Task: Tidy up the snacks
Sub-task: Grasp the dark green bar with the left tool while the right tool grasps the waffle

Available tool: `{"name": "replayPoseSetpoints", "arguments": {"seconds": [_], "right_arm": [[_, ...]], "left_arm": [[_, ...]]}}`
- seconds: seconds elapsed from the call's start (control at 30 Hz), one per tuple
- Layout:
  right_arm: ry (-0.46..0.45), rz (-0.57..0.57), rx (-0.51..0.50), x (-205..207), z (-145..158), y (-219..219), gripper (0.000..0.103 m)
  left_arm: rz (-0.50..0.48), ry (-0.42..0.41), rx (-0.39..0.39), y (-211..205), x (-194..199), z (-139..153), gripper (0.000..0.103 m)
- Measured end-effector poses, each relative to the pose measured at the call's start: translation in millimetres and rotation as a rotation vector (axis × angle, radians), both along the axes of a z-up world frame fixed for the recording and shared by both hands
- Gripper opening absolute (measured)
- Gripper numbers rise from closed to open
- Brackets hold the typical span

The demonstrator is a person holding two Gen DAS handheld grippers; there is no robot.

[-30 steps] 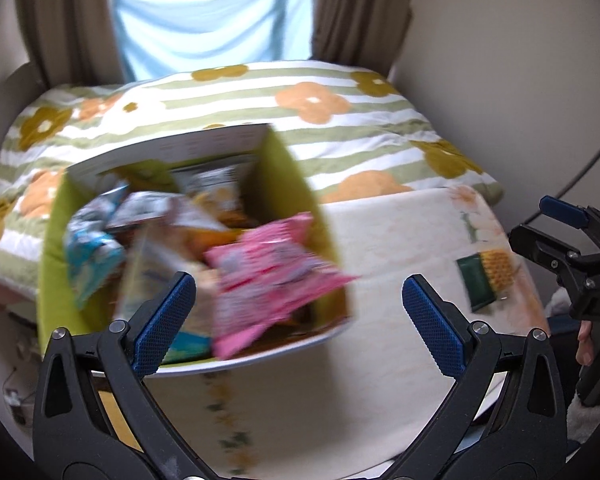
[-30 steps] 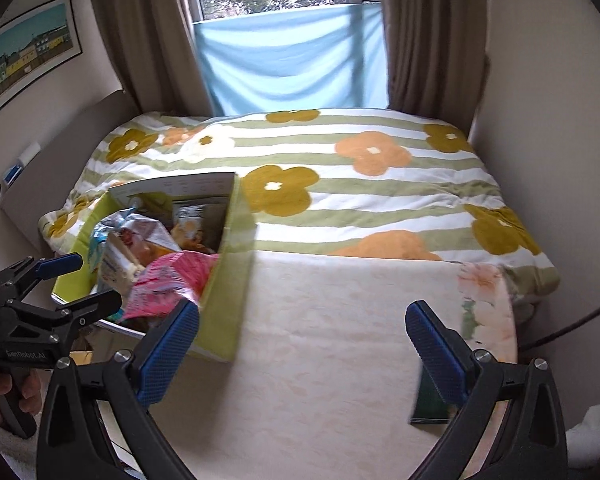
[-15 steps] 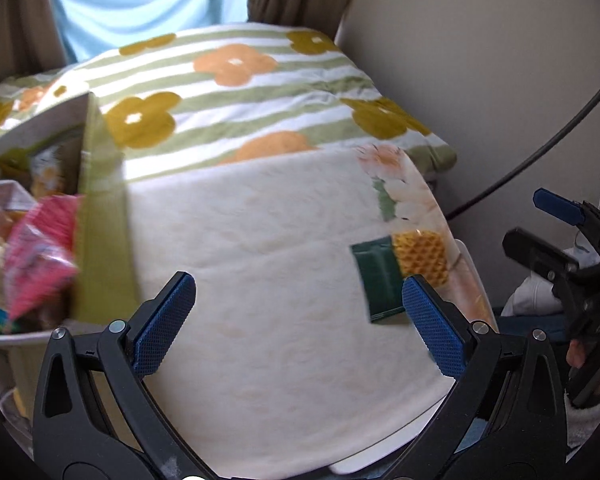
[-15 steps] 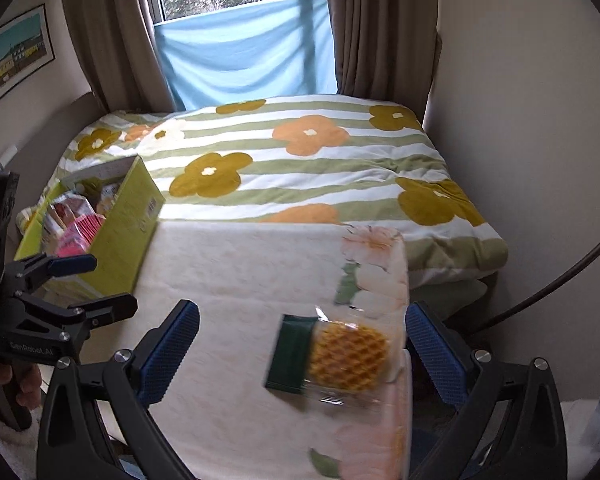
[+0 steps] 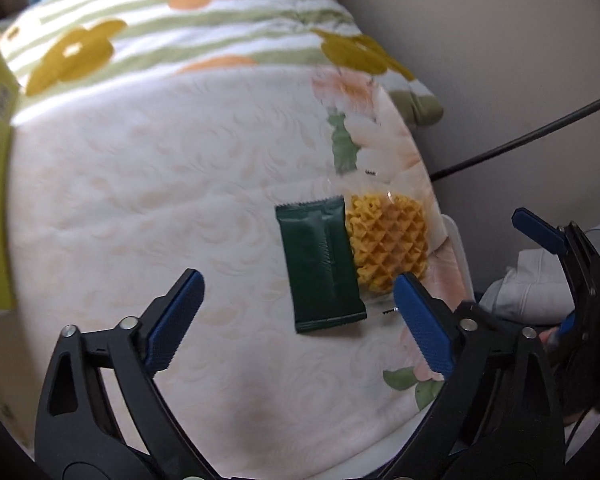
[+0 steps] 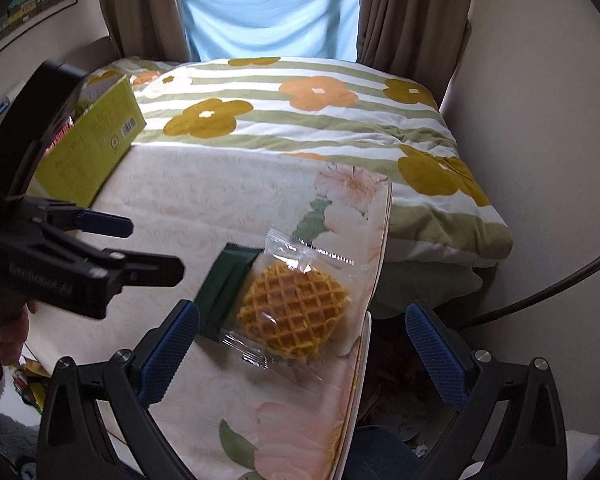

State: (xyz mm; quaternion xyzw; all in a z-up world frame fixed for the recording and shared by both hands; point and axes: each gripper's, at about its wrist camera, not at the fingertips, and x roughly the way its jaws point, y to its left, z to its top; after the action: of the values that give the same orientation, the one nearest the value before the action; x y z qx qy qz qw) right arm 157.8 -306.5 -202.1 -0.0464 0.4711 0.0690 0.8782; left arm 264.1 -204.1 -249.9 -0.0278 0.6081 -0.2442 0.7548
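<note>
Both grippers now frame green packet (image 5: 322, 268) between closing fingers (image 5: 420, 320).

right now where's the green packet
In the left wrist view the green packet lies flat on the cream cloth, right of centre, touching the wrapped waffle.

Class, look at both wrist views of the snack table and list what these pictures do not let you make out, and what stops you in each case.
- Yellow-green box: contents, right wrist view, hidden by its wall and the left hand-held gripper; cut off by the frame edge in the left wrist view.
- Dark green packet: no label readable; right wrist view, partly under the wrapped waffle.
- Waffle wrapper print: too small.
- Table: near edge cut off.
</note>
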Motion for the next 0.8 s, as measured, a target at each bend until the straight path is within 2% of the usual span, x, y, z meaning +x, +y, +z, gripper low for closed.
{"name": "replayPoseSetpoints", "arguments": {"seconds": [0.1,0.2,0.3,0.43,0.63,0.8], "right_arm": [[0.005,0.014,-0.018,0,-14,2,0.103],[0.029,0.020,-0.026,2,-26,4,0.103],[0.038,0.027,-0.019,2,-34,7,0.103],[0.047,0.025,-0.023,3,-38,11,0.103],[0.058,0.038,-0.029,7,-43,19,0.103],[0.062,0.024,-0.020,4,-45,26,0.103]], "left_arm": [[-0.020,0.040,0.009,-11,6,-21,0.088],[-0.032,0.065,0.019,-17,10,-36,0.073],[-0.044,0.048,0.037,-21,11,-39,0.072],[-0.097,0.003,0.114,-33,10,-40,0.072],[-0.119,-0.032,0.196,-27,15,-39,0.072],[-0.139,-0.023,0.199,-23,17,-40,0.072]]}}
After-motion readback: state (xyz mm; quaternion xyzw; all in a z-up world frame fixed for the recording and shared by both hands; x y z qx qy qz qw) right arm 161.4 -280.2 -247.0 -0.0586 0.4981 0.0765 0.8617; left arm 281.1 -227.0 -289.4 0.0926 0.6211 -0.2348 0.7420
